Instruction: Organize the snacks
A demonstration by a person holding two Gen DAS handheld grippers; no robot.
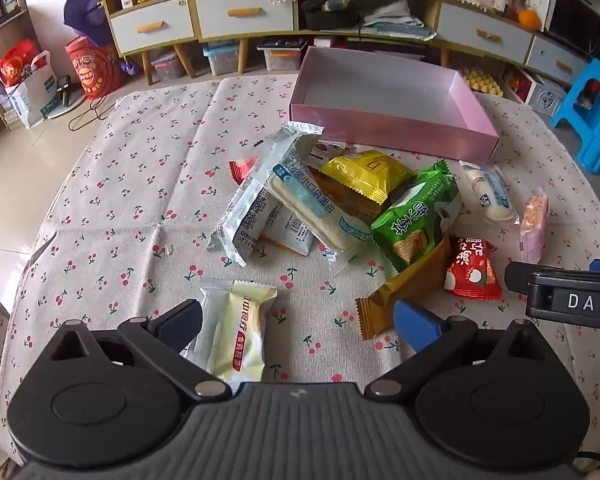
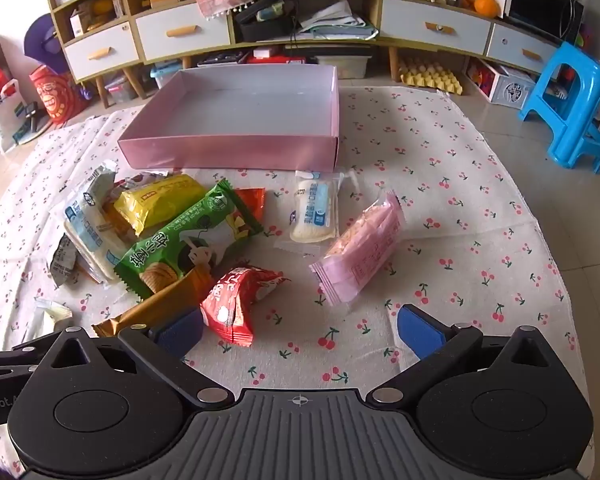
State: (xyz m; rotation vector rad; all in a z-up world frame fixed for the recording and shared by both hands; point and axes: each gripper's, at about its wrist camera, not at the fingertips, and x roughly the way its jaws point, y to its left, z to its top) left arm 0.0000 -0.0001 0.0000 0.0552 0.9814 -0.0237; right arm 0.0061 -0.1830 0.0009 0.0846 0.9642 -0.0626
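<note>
- Currently the snack pile lies on the cherry-print cloth ahead of both grippers, with the pink box beyond it holding nothing.
- Left gripper is spread wide and grasps nothing; a cream packet lies just beside its left finger, and a brown packet reaches toward its right finger.
- Right gripper is likewise released, with a red packet just ahead, near its left finger.
- Only the left view shows the cream packet whole and a small red wrapper at the pile's far left edge; the right view shows just a corner of the cream one.
- Only the right view shows the pink packet broadside; in the left view it is a thin sliver at the right.
- Counted: one green packet, one yellow packet, one brown, one pink, one cream; white-and-blue packets number at least three, one lying apart between the pile and the pink packet.
</note>
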